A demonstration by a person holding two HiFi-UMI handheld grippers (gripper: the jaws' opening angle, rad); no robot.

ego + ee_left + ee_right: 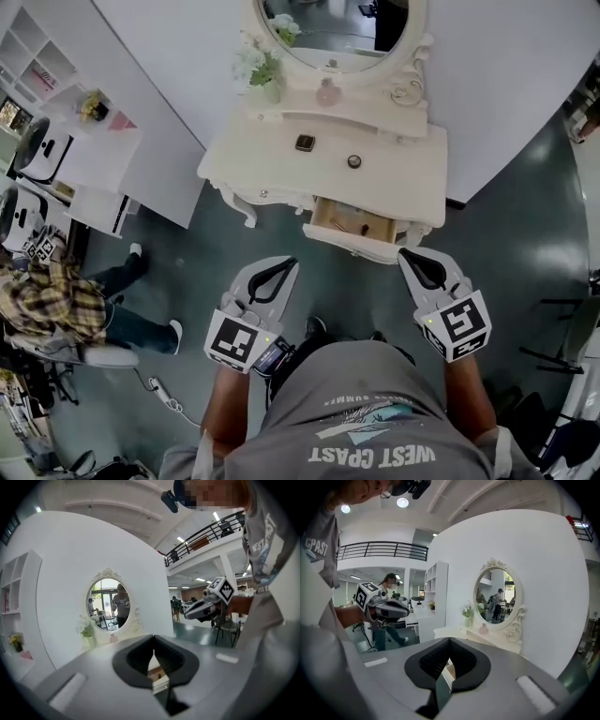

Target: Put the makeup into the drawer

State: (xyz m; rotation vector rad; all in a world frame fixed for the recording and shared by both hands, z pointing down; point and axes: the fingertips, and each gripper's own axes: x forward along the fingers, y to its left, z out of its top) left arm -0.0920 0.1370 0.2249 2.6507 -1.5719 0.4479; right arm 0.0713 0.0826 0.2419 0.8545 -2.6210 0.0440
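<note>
Left gripper (289, 264) and right gripper (406, 255) both have jaws closed, empty.

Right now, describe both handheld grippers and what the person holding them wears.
Both the left gripper and right gripper are light grey wedge-shaped shells with black ribbed jaws. Each carries a white cube with black square markers. The person wears a grey short-sleeved T-shirt with white lettering.

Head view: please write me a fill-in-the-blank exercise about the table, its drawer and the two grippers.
1. The drawer of the table is ____.
2. The jaws of the left gripper and the right gripper are ____.
3. In the head view, the square case lies ____ of the round case.
Missing words: open; shut; left.
</note>
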